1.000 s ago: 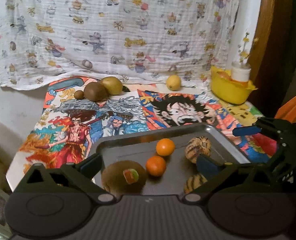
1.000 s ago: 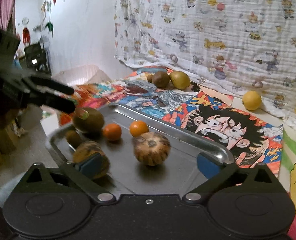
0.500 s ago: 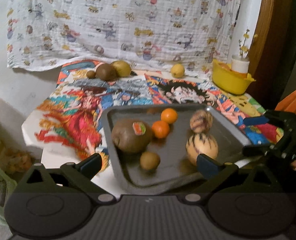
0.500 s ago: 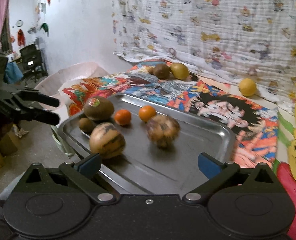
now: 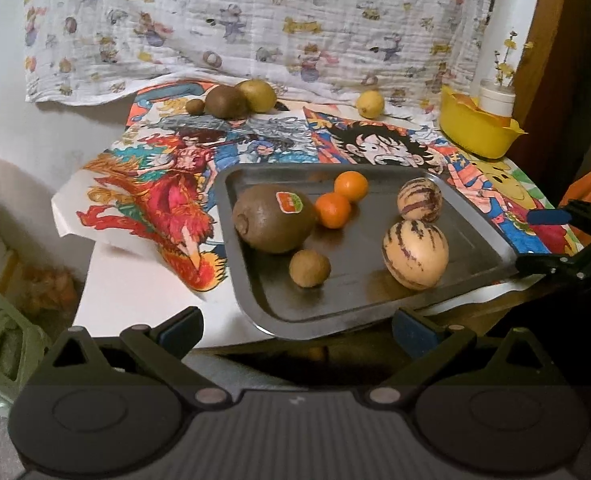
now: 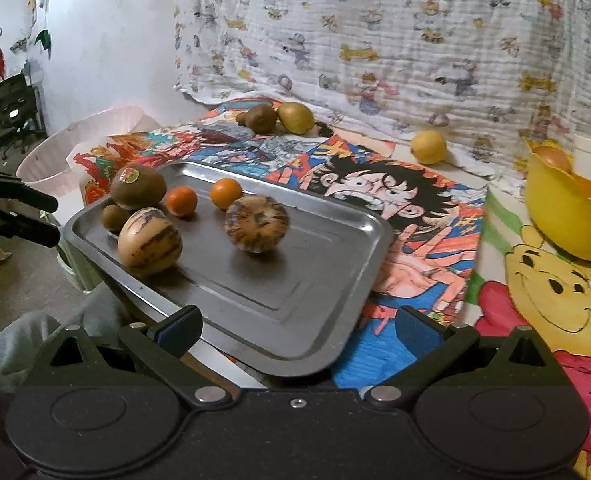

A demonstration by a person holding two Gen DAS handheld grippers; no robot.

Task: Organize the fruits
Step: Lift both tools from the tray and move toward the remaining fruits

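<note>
Just ahead of both sets of tongs, a metal tray [image 5: 475,224] sits at the near edge of a table [image 5: 143,292] covered with bright cartoon posters [image 5: 163,200]. The left tongs [image 5: 297,330] are spread wide and hold nothing, hovering just short of the tray's near rim. The right tongs [image 6: 299,330] are likewise spread and empty, over the tray's near corner in their own view; seen from the left camera, they sit at the tray's right end, fingers apart.

Six fruits lie in the tray. From the left tongs' view, a large brown kiwi with a sticker [image 5: 273,218] sits ahead and to the left, with a small brown kiwi [image 5: 309,268] just in front of it. Two small oranges [image 5: 333,210] touch each other beyond, the nearer one against the big kiwi. Two striped melons lie ahead to the right: the larger striped melon [image 5: 415,254] closer, the smaller striped melon [image 5: 419,199] just behind it.

Well beyond the tray, at the far side of the table against a hanging cartoon-print cloth [image 5: 255,20], three fruits wait in a cluster ahead-left: a tiny kiwi [image 5: 195,106], a brown kiwi [image 5: 225,101] and a yellow-green fruit [image 5: 256,95]. A lemon [image 5: 369,105] lies apart, ahead-right. A yellow bowl [image 5: 475,136] stands at the far right, a white cup [image 5: 496,98] in it.
</note>
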